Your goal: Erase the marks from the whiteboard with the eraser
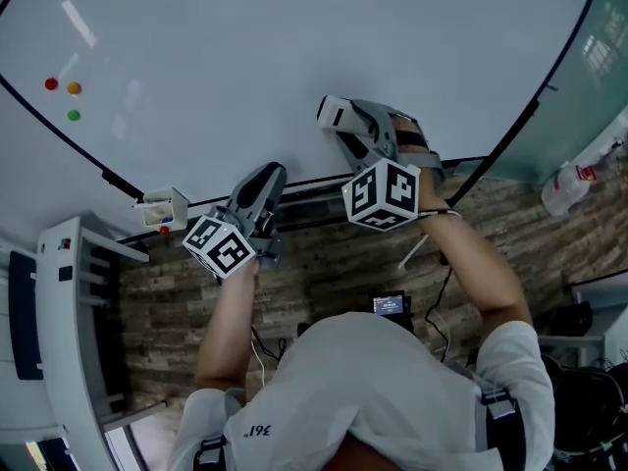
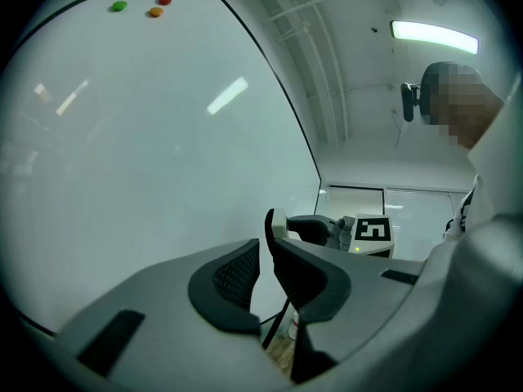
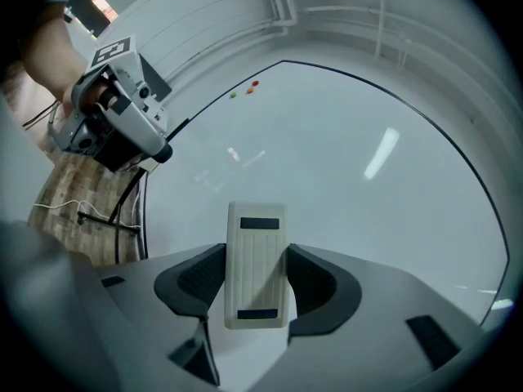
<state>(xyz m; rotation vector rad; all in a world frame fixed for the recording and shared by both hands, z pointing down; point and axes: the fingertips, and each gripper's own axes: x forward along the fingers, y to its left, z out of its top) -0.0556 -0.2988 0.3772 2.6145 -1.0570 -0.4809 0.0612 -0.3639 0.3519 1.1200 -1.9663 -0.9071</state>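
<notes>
The right gripper [image 3: 257,261] squeezes the eraser [image 3: 257,243] in its jaws, low down by the whiteboard [image 1: 294,47]. The left gripper [image 2: 265,269] has its jaws almost together, holding nothing. I see no marks left, so the wiping looks about done.

Eraser [image 3: 257,264], in the right gripper [image 3: 258,278]: cream, finely ribbed lengthwise, with a dark bar near each end. Right gripper and left gripper [image 2: 263,269] are both grey with black cross-hatched pads [image 3: 196,280], and each carries a white cube [image 1: 385,194] printed with black square markers. The whiteboard [image 1: 294,47] ahead of the eraser is plain white with pale streaks of reflected light and a thin black frame, and well off to the eraser's left it bears a red dot [image 1: 51,83], an orange dot [image 1: 74,88] and a green dot [image 1: 74,116]; the floor [image 1: 324,273] below the grippers has a brown wood-plank pattern.
</notes>
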